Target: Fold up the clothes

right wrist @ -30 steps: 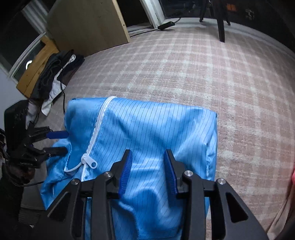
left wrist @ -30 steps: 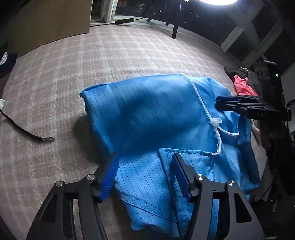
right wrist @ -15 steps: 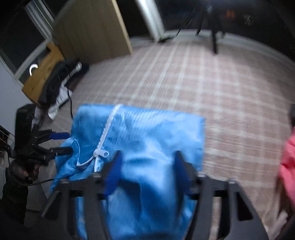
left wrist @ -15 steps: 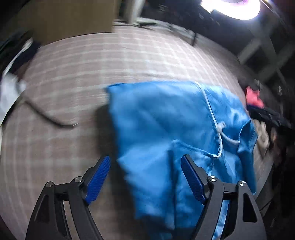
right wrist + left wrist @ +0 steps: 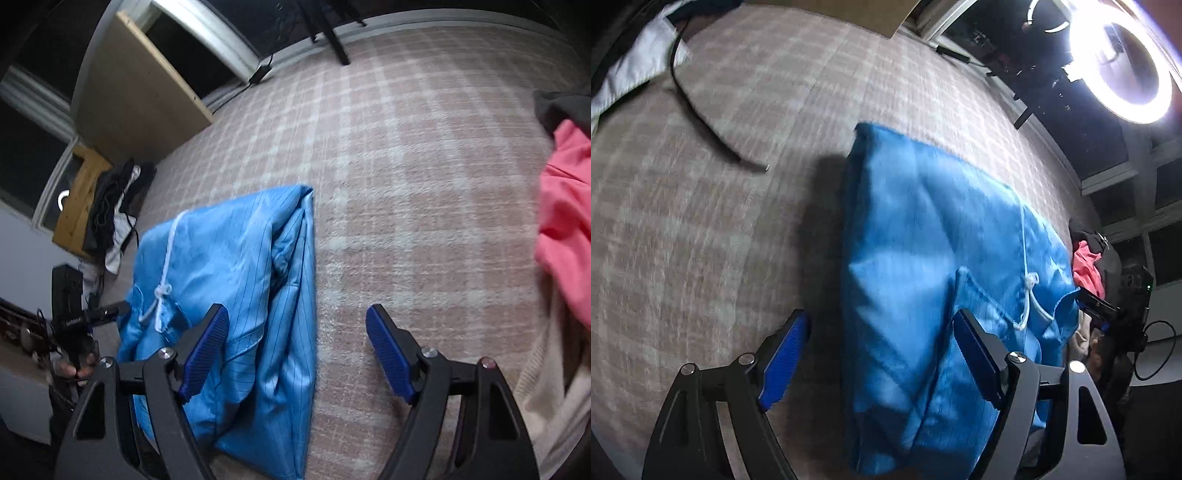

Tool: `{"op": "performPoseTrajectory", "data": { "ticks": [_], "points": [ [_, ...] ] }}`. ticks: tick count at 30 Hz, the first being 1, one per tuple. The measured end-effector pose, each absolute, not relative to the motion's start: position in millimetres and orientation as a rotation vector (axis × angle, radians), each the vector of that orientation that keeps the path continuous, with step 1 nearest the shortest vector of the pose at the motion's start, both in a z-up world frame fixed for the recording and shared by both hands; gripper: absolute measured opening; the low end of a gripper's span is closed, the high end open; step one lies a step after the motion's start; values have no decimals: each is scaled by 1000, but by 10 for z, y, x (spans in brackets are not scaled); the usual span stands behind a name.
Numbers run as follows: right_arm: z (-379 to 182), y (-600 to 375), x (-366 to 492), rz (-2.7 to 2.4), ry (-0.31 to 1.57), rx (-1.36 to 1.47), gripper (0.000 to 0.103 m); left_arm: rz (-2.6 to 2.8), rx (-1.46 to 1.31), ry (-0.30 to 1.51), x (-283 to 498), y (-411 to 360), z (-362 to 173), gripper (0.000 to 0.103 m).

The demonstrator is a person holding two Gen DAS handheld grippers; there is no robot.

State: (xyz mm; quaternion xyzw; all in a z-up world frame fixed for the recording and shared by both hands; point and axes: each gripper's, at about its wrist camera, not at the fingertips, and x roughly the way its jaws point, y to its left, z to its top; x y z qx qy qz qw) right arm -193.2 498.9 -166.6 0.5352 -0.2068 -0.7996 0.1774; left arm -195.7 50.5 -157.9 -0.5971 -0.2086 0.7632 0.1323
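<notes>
The blue garment (image 5: 923,266) lies as a compact, several-layered rectangle on the plaid carpet (image 5: 701,229), under and just ahead of both grippers. The left gripper (image 5: 882,354) is spread wide and empty, its right finger over the cloth; the right gripper (image 5: 295,347) is likewise spread and holds nothing, its left finger above the garment's edge. This fits either a finished fold or a pause between folds. The fabric looks thin, slick and pinstriped, with a white zipper (image 5: 164,280) and puffy edges; a pink garment (image 5: 565,221) lies right of the right gripper.
</notes>
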Motion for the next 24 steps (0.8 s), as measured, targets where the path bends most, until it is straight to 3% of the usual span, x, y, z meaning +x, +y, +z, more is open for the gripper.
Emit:
{"op": "performPoseTrajectory", "data": {
  "ticks": [9, 15, 19, 24],
  "points": [
    [-1742, 4890, -1951, -2182, -662, 1527, 76, 2191, -1764, -530, -2046, 717, -1581, 78],
    [-1765, 4767, -1892, -2250, -500, 1549, 80, 2196, -1763, -498, -2062, 810, -1575, 78],
    [-1758, 4603, -1825, -2290, -322, 1545, 81, 2224, -1761, -348, -2056, 976, -1562, 76],
    [-1793, 4312, -1691, -2249, -67, 1465, 76, 2241, -1766, -203, -2125, 1273, -1579, 68]
  ]
}}
